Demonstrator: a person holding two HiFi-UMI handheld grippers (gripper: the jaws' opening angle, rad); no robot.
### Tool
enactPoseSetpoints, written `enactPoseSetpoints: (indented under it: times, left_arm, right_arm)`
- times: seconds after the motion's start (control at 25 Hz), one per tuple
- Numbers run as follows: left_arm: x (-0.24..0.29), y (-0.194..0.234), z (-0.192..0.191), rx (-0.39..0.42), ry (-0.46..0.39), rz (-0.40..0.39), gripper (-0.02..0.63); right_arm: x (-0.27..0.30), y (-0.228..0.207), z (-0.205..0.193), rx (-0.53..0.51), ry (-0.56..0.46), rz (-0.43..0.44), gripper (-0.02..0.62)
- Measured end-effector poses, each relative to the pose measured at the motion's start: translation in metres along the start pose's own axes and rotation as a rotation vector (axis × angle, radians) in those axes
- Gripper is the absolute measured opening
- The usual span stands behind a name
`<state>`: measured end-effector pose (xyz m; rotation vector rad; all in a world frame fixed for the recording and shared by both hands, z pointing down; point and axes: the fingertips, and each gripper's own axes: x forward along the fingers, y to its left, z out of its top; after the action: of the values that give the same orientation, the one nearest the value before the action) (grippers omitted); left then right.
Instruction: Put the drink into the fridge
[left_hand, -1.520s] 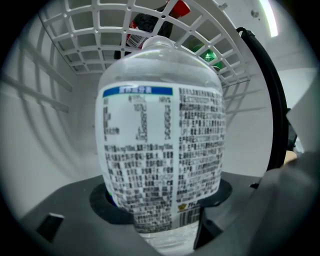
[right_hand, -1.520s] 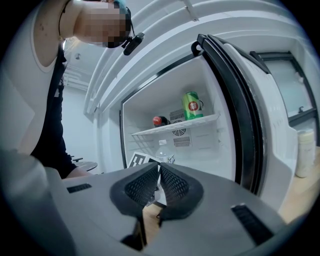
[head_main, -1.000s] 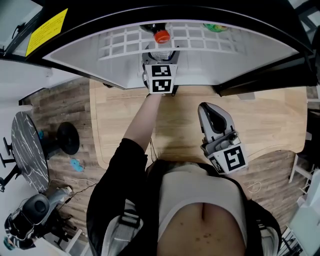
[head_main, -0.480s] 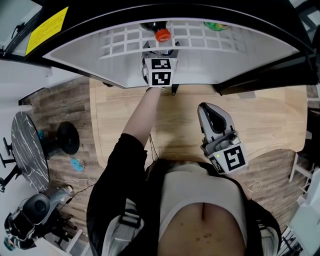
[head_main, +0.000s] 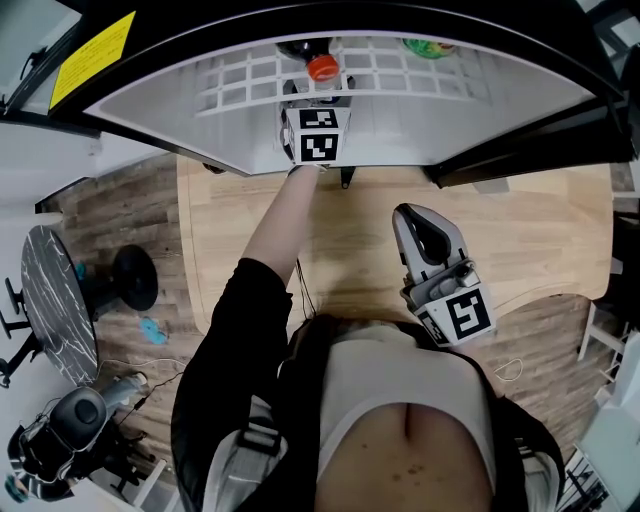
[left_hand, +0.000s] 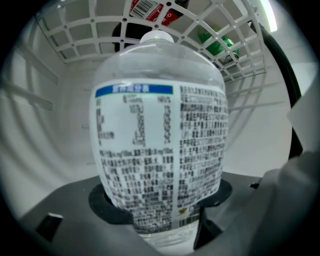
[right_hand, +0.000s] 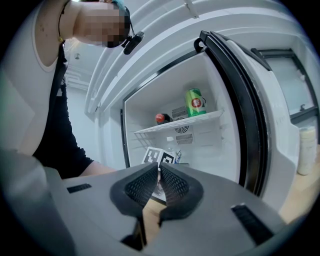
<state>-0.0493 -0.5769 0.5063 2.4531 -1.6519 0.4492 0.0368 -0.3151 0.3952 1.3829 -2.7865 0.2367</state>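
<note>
So the left claw (left_hand: 160, 202) is clamped on a clear drink bottle (left_hand: 160, 145) down near its base, with one pad on each side of it. The bottle is upright, and its white label covered in tiny print faces the left gripper view. It's already inside the open fridge (right_hand: 220, 135): white walls are all around it, and its top reaches up close to the white wire shelf (left_hand: 225, 55). Can't tell whether the bottom is resting on anything, since the claw body hides it.

Through the shelf's grid there's a dark bottle with a red label (left_hand: 150, 9) and a green can (left_hand: 216, 46) sitting on top. From the right gripper view the can stands upright on that shelf, with something dark and red to its left.

In the head view the person's left arm is stretched forward over the light wooden table (head_main: 540, 240), and the marker cube sits right at the fridge opening.

The right claw (right_hand: 157, 181) is pulled back close to the person's body, over the table's near edge and well apart from the fridge. Its two ribbed pads are pressed almost together, with just a thin slit between them, and it's holding nothing. It points toward the fridge.
</note>
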Motion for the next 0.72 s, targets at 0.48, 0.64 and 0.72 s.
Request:
enactPoseSetpoints:
  times: [0.48,0.64,0.72]
  left_arm:
    - [-0.0012,0.0033,-0.0032,0.009,0.024,0.026,0.345]
    - [-0.0041,0.0042,-0.0037,0.006,0.032,0.039,0.345]
    - [-0.0067,0.0044,-0.004,0.006,0.032,0.044,0.345]
  right_arm:
    - [-0.0013,0.0012,0.0026,0.003,-0.01,0.0,0.037]
    - [-0.0035,-0.0011,0.0049,0.004,-0.016,-0.009,0.037]
    - [-0.0039,-0.0024,0.0053,0.007,-0.018,-0.013,0.037]
